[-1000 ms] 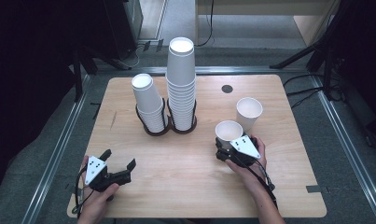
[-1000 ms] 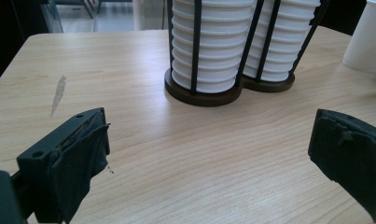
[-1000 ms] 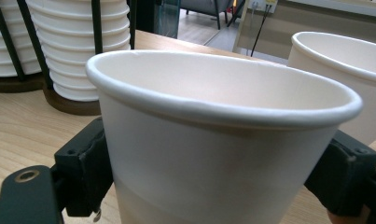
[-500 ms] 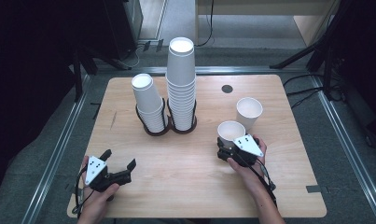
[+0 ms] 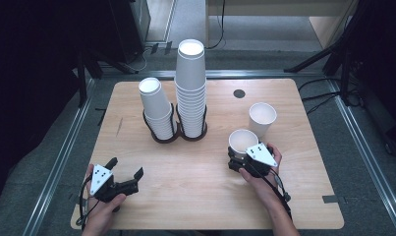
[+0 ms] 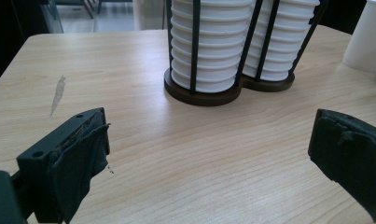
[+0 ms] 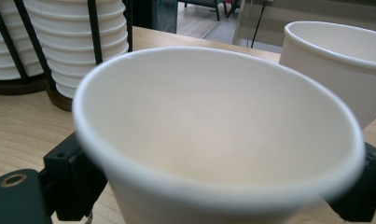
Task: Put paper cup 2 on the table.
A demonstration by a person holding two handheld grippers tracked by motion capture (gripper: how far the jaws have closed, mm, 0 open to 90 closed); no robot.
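A white paper cup [image 5: 243, 140] stands upright on the wooden table [image 5: 195, 191], at the right front. My right gripper [image 5: 236, 158] has its jaws on either side of the cup's lower wall. The jaws have just been opening, and the round, undented cup [image 7: 213, 121] sits between them. A second loose cup [image 5: 262, 115] stands just behind it and appears again as the cup [image 7: 335, 70] at the right. At the left front my left gripper [image 5: 126, 167] rests open, holding nothing. In its own view the left gripper [image 6: 213, 140] has bare wood between the jaws.
Two stacks of white cups sit in a dark double wire holder [image 5: 178, 136] at the table's middle back: a short stack [image 5: 156, 110] and a tall stack [image 5: 190, 83]. A black round grommet [image 5: 239, 93] lies at the back right. Metal rails run along both table sides.
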